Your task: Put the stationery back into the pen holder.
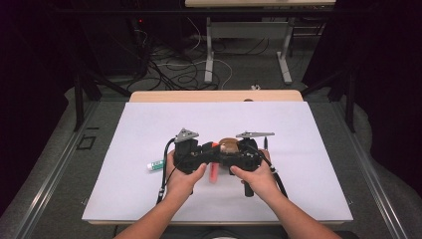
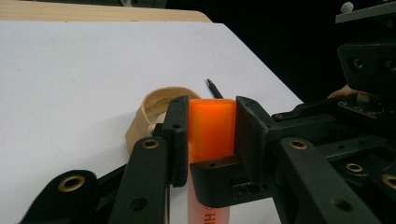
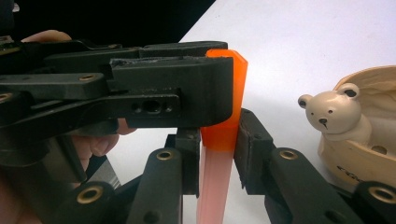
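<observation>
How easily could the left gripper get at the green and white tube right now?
Probably not right away: the left gripper is shut on the orange pen, which the right gripper also clamps. The tube itself lies unobstructed beside it.

both forearms are brought in from the near edge, the left gripper [image 1: 199, 149] and right gripper [image 1: 238, 152] held jaw to jaw at mid-table, each clamped on the same orange marker [image 2: 211, 126], hands wrapped round the bodies.
</observation>
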